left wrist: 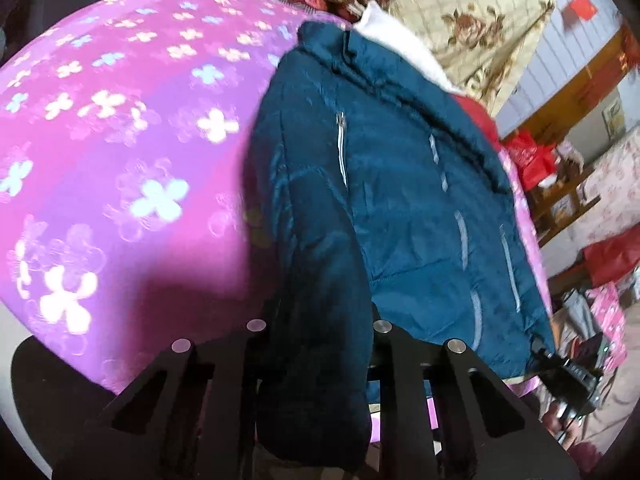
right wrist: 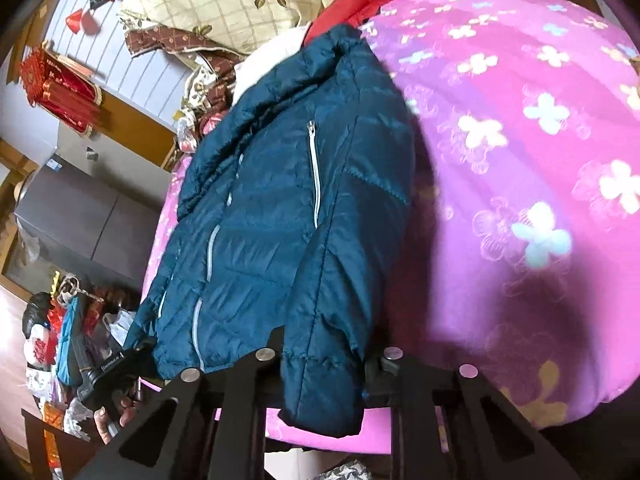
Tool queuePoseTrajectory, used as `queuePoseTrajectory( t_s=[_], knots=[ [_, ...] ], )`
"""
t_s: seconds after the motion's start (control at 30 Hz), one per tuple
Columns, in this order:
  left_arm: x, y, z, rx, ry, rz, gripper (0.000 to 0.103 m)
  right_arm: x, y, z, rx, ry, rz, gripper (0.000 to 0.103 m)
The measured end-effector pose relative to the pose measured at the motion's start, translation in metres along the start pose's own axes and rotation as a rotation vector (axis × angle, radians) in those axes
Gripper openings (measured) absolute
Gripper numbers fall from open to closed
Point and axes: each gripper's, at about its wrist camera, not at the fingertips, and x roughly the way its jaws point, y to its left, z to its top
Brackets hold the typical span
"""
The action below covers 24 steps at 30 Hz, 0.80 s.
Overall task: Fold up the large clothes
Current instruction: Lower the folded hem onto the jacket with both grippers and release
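Broadly: bed (left wrist: 100, 152) under pink flowered cover, teal jacket (left wrist: 420, 208) lying front-up along its edge, collar far, hem near. Each sleeve cuff runs down between a claw's fingers: left claw (left wrist: 316, 344) holding one sleeve (left wrist: 320, 320), right claw (right wrist: 326, 364) holding the other sleeve (right wrist: 320, 360); both set narrow on padded fabric. Risk, as I judge it: slick puffy shell slips out if pulled hard, or the jacket slides off the bed edge, since its hem already sits at the brink.
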Motion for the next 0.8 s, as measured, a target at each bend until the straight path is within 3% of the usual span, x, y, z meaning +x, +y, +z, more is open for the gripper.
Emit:
queuePoseTrajectory(
  t_s=[0.23, 0.57, 0.8],
  knots=[
    [-0.031, -0.010, 0.001, 0.015, -0.049, -0.012, 0.016, -0.026, 0.012, -0.003, -0.069, -0.013, 0.007, 0.014],
    [-0.065, -0.001, -0.022, 0.009, -0.052, -0.039, 0.016, -0.055, 0.030, -0.015, -0.179, -0.021, -0.016, 0.014],
    [-0.102, -0.017, -0.039, 0.086, -0.115, -0.017, 0.016, -0.083, 0.044, -0.020, -0.226, -0.044, 0.004, 0.014]
  ],
)
